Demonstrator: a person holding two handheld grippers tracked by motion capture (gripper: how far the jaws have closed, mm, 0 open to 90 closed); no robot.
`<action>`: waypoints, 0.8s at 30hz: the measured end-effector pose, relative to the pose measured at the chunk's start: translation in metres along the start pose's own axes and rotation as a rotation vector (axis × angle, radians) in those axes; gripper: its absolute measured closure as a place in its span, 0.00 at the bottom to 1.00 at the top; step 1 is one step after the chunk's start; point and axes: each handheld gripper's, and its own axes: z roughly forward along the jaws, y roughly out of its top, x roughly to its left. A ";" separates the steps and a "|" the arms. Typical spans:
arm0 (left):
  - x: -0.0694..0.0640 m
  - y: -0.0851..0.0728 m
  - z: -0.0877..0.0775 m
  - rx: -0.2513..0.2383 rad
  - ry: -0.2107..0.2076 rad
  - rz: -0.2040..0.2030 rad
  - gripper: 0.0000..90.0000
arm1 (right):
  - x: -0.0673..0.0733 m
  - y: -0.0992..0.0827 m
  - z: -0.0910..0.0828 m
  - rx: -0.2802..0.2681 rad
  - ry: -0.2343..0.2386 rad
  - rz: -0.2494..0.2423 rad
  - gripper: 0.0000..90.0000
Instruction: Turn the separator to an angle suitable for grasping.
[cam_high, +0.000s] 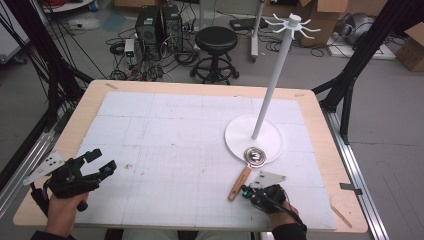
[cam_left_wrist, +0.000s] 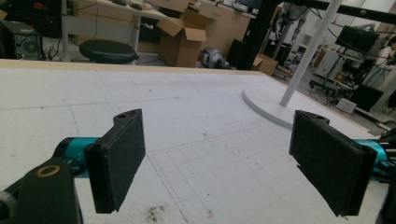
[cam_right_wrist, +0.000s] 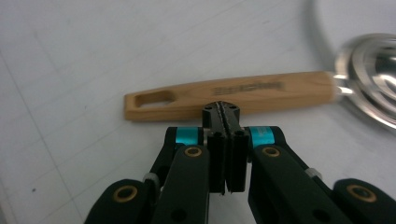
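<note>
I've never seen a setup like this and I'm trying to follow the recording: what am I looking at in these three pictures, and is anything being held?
No robot here: a person at a table holds a hand-held two-jaw gripper in each hand. The high view looks down from above the person's side. The other two pictures come from cameras riding on each gripper, looking along its black jaws.

The left gripper has its jaws wide apart, nothing between them. The right gripper has its jaws closed together, empty, right next to the wooden handle of a small metal strainer; whether they touch it I cannot tell. The strainer's bowl lies on the round white base of a tall hook stand. Nothing is held.
</note>
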 end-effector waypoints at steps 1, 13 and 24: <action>0.001 0.000 0.001 0.001 0.001 -0.005 0.21 | 0.004 0.006 0.004 -0.007 0.010 -0.009 0.99; 0.002 0.000 -0.002 -0.002 0.005 -0.007 0.21 | 0.005 0.062 0.041 -0.110 -0.027 0.019 0.99; 0.004 -0.001 -0.001 -0.001 0.002 -0.017 0.21 | -0.046 0.052 0.045 0.086 -0.085 0.099 0.99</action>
